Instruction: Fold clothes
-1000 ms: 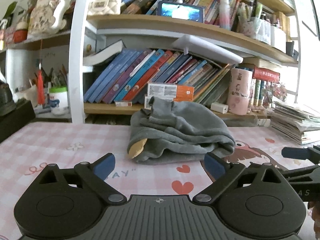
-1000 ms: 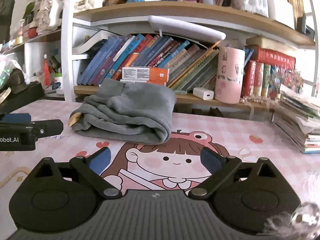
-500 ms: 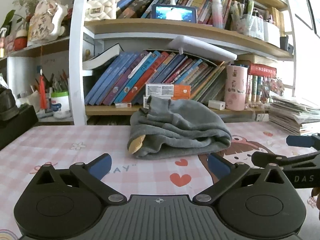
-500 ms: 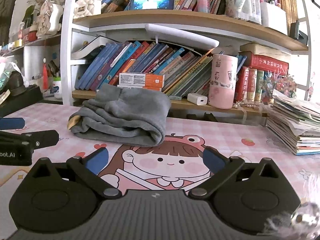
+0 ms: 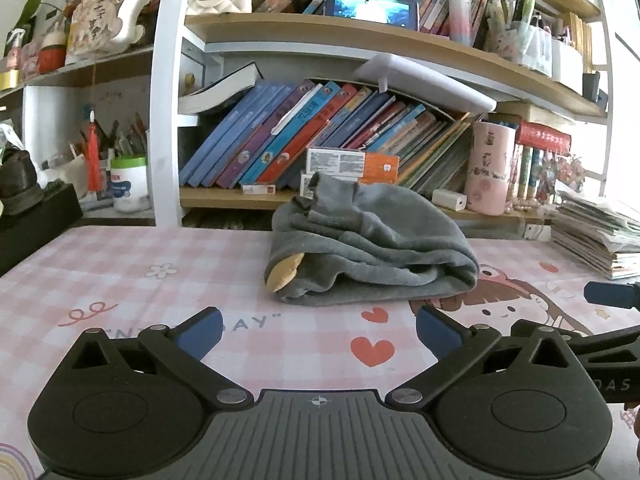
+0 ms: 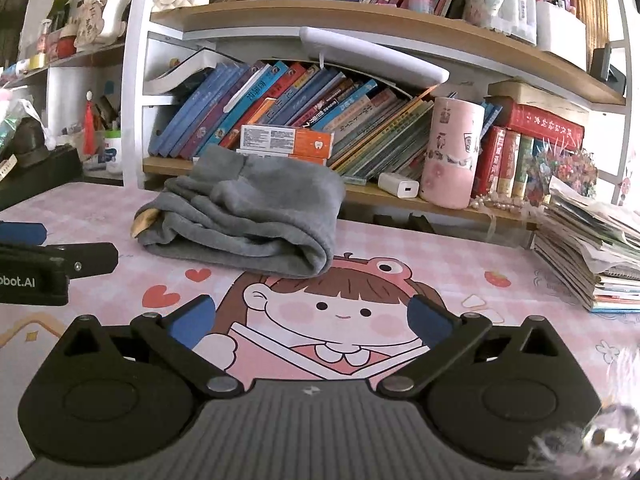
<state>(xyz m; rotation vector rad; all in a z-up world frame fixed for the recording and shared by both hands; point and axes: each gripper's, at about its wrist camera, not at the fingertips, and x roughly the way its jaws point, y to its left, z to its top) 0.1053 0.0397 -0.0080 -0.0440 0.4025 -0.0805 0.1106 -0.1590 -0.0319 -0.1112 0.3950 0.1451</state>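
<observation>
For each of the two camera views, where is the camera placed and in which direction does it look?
Left wrist: on the left gripper, facing the folded grey fleece garment and bookshelf; own open blue-padded fingers show, right gripper at right edge.
Right wrist: on the right gripper, fingers open and empty, garment ahead-left; left gripper at left edge.
Shared: garment, pink checked tablecloth, pink cylindrical cup.

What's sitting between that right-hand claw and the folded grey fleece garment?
Nothing: only bare pink cartoon-print table mat separates the open right gripper from the folded grey fleece garment, seen in the right wrist view.
</observation>
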